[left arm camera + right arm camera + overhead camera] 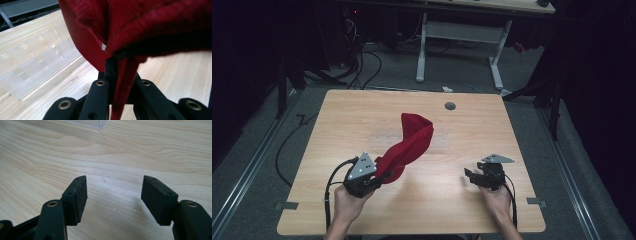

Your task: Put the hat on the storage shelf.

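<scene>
Black jaws of the left gripper (pixel 117 82), nearest the lens in the left gripper view, stand clamped together on a fold of red cloth (pixel 140 27) with nothing else between them. Item: one red fleece-like cloth (pixel 409 145), lifted off the wooden table (pixel 337 125) at about seven o'clock from the table's centre in the high view, rising from the left gripper (pixel 379 177) toward one o'clock and drooping at its top. Handling, by judgement: light, soft, wholly limp; it sags under its own weight and bunches, so a pinch on a single edge or corner serves better than a grab at the bulk; the nap looks grippy, not slippery, and nothing about it seems fragile. Suggested second hold: the free hanging end or an opposite hem, to spread it. Right gripper (pixel 479 177), at five o'clock on the table, is held low above the bare wood, well apart from the cloth; its pads (pixel 81 195) stand wide apart with nothing between them. Clear plastic compartment tray (pixel 37 60) lies flat near the table's middle, faint in the high view. Hard to tell: whether the cloth is a sleeve, sock or plain rag; its far side and lower hem are hidden behind its own folds, and the tray's contents cannot be made out.
</scene>
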A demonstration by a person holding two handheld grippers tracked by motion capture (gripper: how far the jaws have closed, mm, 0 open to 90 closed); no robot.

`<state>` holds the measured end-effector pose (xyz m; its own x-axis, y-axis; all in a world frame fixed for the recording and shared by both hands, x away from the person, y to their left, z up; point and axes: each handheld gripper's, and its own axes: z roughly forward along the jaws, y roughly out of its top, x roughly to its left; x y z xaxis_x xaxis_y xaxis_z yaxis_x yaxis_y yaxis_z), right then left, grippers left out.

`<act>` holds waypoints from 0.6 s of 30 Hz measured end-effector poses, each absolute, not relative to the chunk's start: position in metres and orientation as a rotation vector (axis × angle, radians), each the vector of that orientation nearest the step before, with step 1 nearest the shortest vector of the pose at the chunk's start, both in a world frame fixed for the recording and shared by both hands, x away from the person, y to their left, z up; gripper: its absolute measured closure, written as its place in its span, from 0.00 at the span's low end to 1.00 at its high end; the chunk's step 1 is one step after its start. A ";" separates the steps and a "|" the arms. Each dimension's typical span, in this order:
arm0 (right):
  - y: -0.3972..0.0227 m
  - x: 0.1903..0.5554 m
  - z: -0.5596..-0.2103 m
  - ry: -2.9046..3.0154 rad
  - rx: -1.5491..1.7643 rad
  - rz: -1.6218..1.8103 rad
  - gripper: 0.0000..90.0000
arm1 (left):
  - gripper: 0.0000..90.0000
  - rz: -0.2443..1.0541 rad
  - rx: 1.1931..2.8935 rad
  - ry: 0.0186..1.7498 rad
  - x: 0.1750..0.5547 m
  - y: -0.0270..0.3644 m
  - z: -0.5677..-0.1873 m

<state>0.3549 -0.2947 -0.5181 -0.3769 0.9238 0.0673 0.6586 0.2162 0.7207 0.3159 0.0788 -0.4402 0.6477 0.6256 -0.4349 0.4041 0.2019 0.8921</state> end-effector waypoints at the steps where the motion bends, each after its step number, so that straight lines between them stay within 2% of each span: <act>1: -0.295 0.355 -0.519 2.116 1.469 0.957 0.42 | 0.95 0.196 1.420 0.931 0.317 0.080 -0.440; 18: -0.288 0.353 -0.531 2.103 1.406 0.892 0.43 | 0.95 0.219 1.269 0.994 0.341 0.104 -0.421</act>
<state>0.3526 -0.2881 -0.5307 -0.3757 0.9266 -0.0171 0.6318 0.2695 0.7267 0.3412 0.1042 -0.4211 0.5870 0.6376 -0.4989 0.3687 0.3381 0.8659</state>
